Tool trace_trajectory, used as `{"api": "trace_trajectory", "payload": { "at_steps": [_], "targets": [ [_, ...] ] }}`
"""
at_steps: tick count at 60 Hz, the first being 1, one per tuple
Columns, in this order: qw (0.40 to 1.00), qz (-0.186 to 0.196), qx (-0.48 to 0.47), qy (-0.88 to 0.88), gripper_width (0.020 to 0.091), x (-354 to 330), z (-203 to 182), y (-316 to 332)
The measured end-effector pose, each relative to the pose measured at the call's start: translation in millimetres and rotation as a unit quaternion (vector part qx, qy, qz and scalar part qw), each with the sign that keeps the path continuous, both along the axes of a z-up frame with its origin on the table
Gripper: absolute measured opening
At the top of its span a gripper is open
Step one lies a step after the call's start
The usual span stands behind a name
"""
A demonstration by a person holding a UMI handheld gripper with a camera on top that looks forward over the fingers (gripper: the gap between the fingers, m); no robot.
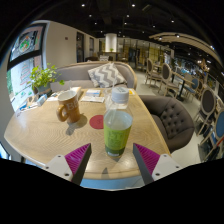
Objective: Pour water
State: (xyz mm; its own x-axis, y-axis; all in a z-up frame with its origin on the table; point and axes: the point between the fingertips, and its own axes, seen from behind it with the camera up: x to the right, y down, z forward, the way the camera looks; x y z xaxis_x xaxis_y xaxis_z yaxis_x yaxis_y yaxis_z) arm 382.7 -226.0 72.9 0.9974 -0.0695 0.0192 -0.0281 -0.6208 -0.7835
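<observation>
Two vessels ahead of you: green-filled glass (117, 133) standing near on the desk (40, 135), between your spread claw (111, 157) fingers, ungripped; ceramic mug (67, 106) far left, likely the receiver.

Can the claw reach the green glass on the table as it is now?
Probably yes. The claw is open and the green glass stands upright just ahead, between its fingers, with nothing in between. The mug stands well aside.

The gripper (112, 160) is held level and points straight forward, its jaws spread wide apart and closed on nothing, with the two fingers reaching in from below, each showing a magenta pad (77, 155) on its inner face, angled slightly toward the other.
</observation>
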Motion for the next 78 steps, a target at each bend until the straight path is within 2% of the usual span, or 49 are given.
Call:
{"api": "trace_trajectory", "payload": {
  "at_steps": [8, 12, 16, 22, 27, 40, 49, 62, 71, 78],
  "targets": [
    [0.999, 0.024, 0.033, -0.004, 0.0856, 12.0, -3.3, 38.3],
    [0.998, 0.041, 0.043, -0.005, 0.0831, 10.3, -8.2, 53.1],
    [0.998, 0.045, 0.05, 0.002, 0.0752, 8.9, -10.6, 61.5],
    [0.997, 0.035, 0.062, 0.012, 0.0538, 12.8, -13.6, 73.5],
    [0.997, 0.029, 0.071, 0.019, 0.0517, 12.7, -11.4, 78.1],
    [0.997, 0.019, 0.068, 0.011, 0.0401, 13.0, -9.6, 82.8],
    [0.997, 0.001, 0.07, -0.043, 0.0399, 21.0, 12.5, 90.3],
    [0.966, -0.015, 0.059, -0.25, 0.04, 38.3, 77.3, 129.2],
    [0.9, 0.011, 0.041, -0.435, 0.04, 32.9, 119.6, 167.4],
    [0.82, 0.049, 0.008, -0.57, 0.04, 13.8, 135.9, 195.0]
  ]
}}
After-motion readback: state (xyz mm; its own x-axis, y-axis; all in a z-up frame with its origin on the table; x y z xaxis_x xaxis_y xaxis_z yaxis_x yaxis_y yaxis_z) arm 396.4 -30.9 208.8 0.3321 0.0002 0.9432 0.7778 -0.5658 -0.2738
